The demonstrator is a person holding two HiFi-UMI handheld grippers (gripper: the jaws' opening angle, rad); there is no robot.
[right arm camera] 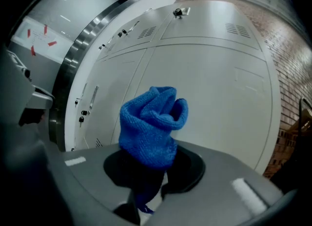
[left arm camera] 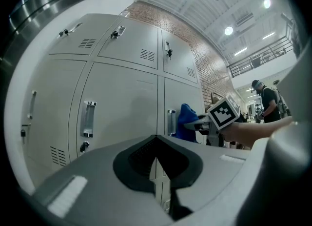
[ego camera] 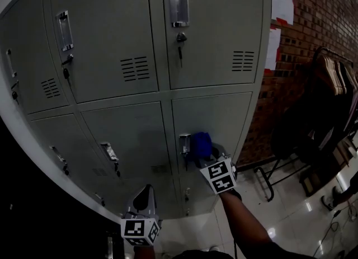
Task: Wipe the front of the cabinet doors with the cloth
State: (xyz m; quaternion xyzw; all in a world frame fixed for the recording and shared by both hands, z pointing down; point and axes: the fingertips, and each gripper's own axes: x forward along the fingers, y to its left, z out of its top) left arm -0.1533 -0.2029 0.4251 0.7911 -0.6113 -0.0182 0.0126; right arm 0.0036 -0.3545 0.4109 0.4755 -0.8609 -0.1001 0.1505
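A bank of grey locker cabinets (ego camera: 134, 129) fills the head view. My right gripper (ego camera: 208, 157) is shut on a bunched blue cloth (ego camera: 200, 145), held at the lower right door (ego camera: 224, 118) just right of its handle (ego camera: 184, 143). Whether the cloth touches the door, I cannot tell. In the right gripper view the cloth (right arm camera: 153, 125) sticks up out of the right gripper (right arm camera: 151, 171), with the door (right arm camera: 219, 88) behind it. My left gripper (ego camera: 146, 193) hangs lower and to the left, shut and empty, its tips met (left arm camera: 156, 157). From the left gripper view the cloth (left arm camera: 187, 121) shows beside the handle (left arm camera: 171, 121).
A brick wall (ego camera: 313, 34) with white papers (ego camera: 282, 0) adjoins the cabinets on the right. A dark clothes rack (ego camera: 330, 79) with hangers stands on the glossy floor (ego camera: 296, 219). Keys hang in the upper door locks (ego camera: 180, 39). A person (left arm camera: 265, 100) stands far off.
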